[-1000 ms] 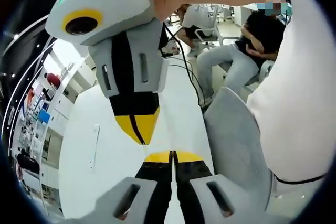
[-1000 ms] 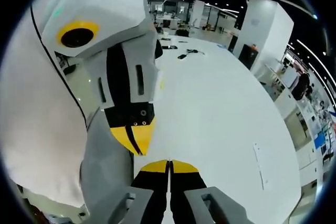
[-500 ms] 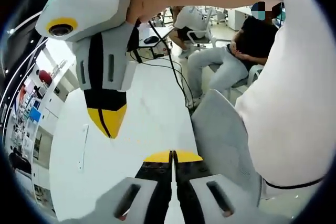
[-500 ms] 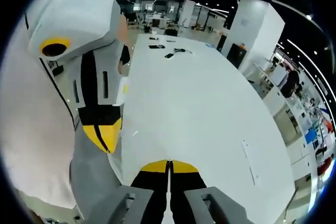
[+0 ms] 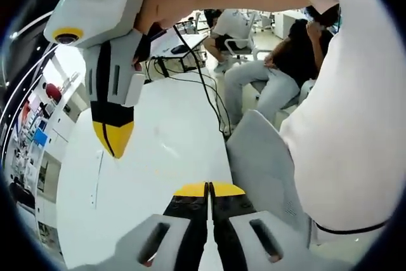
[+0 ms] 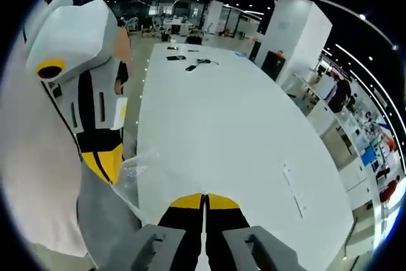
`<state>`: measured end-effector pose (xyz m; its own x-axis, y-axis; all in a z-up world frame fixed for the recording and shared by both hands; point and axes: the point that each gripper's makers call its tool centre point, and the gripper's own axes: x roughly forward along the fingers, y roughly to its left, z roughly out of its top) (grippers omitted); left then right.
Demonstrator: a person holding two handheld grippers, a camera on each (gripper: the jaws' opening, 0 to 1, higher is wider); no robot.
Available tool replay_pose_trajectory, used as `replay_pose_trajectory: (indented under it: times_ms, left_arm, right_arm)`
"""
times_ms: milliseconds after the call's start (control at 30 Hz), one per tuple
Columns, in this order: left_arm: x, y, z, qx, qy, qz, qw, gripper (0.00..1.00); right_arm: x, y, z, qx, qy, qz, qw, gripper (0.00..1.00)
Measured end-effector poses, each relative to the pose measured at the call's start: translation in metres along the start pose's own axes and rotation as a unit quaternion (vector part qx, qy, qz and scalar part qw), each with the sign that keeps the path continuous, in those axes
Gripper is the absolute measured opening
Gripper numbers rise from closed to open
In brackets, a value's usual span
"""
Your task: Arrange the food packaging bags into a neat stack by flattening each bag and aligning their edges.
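A crumpled clear plastic bag (image 6: 136, 168) lies at the near left edge of the white table (image 6: 216, 125) in the right gripper view. My right gripper (image 6: 204, 202) is shut just right of the bag, yellow tips together with nothing between them. My left gripper (image 6: 104, 164) hangs tip-down at the table's left edge, touching or just above the bag, jaws together. In the left gripper view my left gripper (image 5: 208, 189) is shut over the white table (image 5: 158, 169), and the right gripper (image 5: 113, 142), held by a hand, points down at the upper left, shut.
A grey chair (image 5: 266, 169) stands right of the table. A person's white sleeve (image 5: 355, 125) is close on the right. Another person (image 5: 279, 74) sits beyond. Cables (image 5: 209, 90) trail over the far table. A white strip (image 6: 293, 188) lies on the table; small items (image 6: 190, 65) sit at its far end.
Both views have pulled back and tilted. In each view the other gripper has drifted left and looks smaller. The clear bag has come into the right gripper view.
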<state>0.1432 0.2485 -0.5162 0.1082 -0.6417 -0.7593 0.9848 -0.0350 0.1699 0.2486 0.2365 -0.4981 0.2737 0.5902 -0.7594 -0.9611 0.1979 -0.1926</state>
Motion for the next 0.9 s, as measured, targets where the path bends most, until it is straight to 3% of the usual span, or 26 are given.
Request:
replay_pose_trajectory:
  times_ms: [500,900]
  left_arm:
    - [-0.001,-0.005,-0.005,-0.004,-0.002,0.0,1.0,0.0]
    - [0.0,0.012,-0.015,-0.012,0.002,0.029,0.9995,0.0]
  right_arm:
    - [0.003,-0.007,0.001,0.016,-0.003,-0.015,0.9998,0.0]
    - [0.003,0.0,0.002,0.015,-0.011,-0.016,0.9997,0.0]
